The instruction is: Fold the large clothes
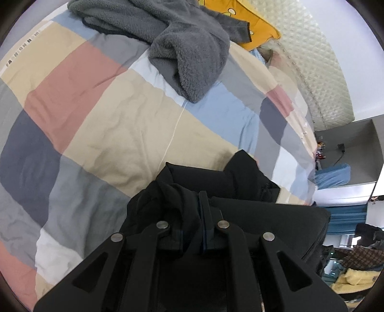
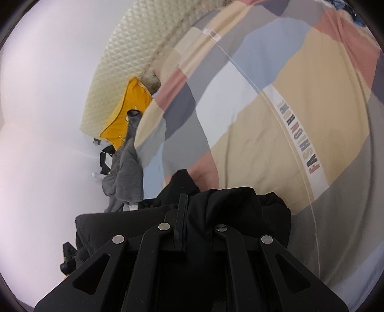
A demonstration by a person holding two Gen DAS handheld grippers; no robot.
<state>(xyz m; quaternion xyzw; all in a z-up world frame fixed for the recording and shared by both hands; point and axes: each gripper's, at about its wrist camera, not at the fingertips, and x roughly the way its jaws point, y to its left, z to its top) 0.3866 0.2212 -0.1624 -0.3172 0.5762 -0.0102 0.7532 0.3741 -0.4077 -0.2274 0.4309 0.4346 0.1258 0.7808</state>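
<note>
Left gripper (image 1: 202, 204) and right gripper (image 2: 183, 206) each pinch bunched black garment (image 1: 240, 182) fabric, checked bed cover (image 1: 108, 120) just beyond them.

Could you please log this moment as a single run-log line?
left claw: shut on black garment | right claw: shut on black garment | surface: patchwork quilt | grey fleece: unfolded

Bed (image 1: 100, 115) under patchwork quilt (image 2: 324, 100): beige, pink, blue, grey, navy, white blocks, "FASHION HOME" strip. Black garment (image 1: 240, 182) bunched on quilt right at jaws in both wrist views. Grey fleece (image 1: 189, 52) heaped on quilt well ahead of left jaws. Yellow pillow (image 1: 259, 21) beyond fleece, against cream quilted headboard (image 1: 319, 72). Quilt between garment and fleece lightly wrinkled.
</note>
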